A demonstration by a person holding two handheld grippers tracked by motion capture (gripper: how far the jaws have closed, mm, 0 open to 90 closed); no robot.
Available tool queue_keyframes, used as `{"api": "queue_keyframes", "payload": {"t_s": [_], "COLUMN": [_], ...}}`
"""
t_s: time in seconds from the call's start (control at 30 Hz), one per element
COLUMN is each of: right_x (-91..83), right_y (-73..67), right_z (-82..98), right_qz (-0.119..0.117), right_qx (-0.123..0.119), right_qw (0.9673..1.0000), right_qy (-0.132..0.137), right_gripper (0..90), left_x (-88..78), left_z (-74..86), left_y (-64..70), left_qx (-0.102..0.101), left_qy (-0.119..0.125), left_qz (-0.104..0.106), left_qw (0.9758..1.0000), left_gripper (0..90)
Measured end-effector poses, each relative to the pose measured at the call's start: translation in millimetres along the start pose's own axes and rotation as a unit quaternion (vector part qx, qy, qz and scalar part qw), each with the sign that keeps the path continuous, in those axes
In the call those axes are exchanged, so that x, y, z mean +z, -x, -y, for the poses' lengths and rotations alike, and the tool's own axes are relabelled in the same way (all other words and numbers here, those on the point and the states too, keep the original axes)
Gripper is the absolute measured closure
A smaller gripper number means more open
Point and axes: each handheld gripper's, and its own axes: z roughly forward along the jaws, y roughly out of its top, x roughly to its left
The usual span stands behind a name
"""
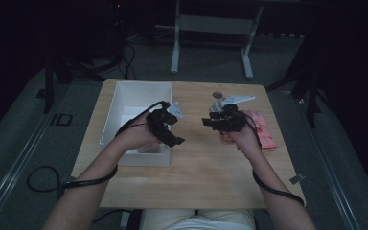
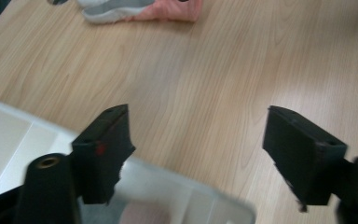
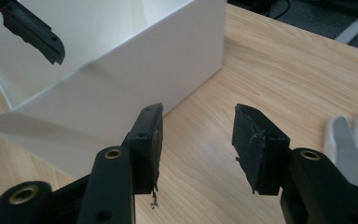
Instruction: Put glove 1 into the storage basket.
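My left gripper [image 1: 175, 139] hangs over the right front corner of a white bin [image 1: 110, 120], its jaws open with nothing between them. In the left gripper view the left gripper [image 2: 198, 135] spans bare wood, with the bin's rim [image 2: 177, 186] just below. My right gripper [image 1: 207, 122] is held above the table's middle and points left toward the bin, jaws open and empty. Seen from the right gripper view, the right gripper [image 3: 198, 121] faces the bin's outer wall [image 3: 121, 84], and one jaw of the other gripper [image 3: 32, 32] hangs over the bin.
A pile of pink packets [image 1: 263, 132] lies on the wooden table [image 1: 196, 172] at the right, behind my right hand. Something pinkish [image 1: 146, 148] lies in the bin's near end. A small round object [image 1: 217, 95] sits near the far edge. A metal frame [image 1: 211, 28] stands beyond the table.
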Motion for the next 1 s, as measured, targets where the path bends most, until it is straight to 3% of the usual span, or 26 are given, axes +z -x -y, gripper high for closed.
{"api": "queue_keyframes", "payload": {"t_s": [0.23,0.47,0.6,0.77,1.0], "right_x": [-15.5,-23.5,-26.4,-28.8,-30.9], "right_y": [14.3,28.4,36.3,48.1,60.2], "right_z": [13.0,28.7,37.1,44.6,53.2], "right_qz": [0.024,0.042,0.074,0.085,0.122], "right_qx": [0.002,0.000,-0.014,-0.002,-0.019], "right_qw": [0.9997,0.9991,0.9972,0.9964,0.9924], "right_qy": [0.005,0.007,0.002,0.000,0.003], "right_gripper": [54.7,56.8,61.4,62.3,62.6], "left_x": [11.6,34.4,50.2,68.7,92.2], "left_z": [-16.3,-23.9,-22.0,-16.8,-2.8], "left_y": [25.5,58.1,72.3,87.6,101.6], "left_qx": [0.015,0.041,0.052,0.055,0.045], "left_qy": [0.021,0.016,0.015,0.004,-0.006], "left_qz": [0.013,0.031,0.054,0.074,0.080], "left_qw": [0.9996,0.9986,0.9970,0.9958,0.9958], "left_gripper": [8.8,7.2,6.2,5.8,2.2]}}
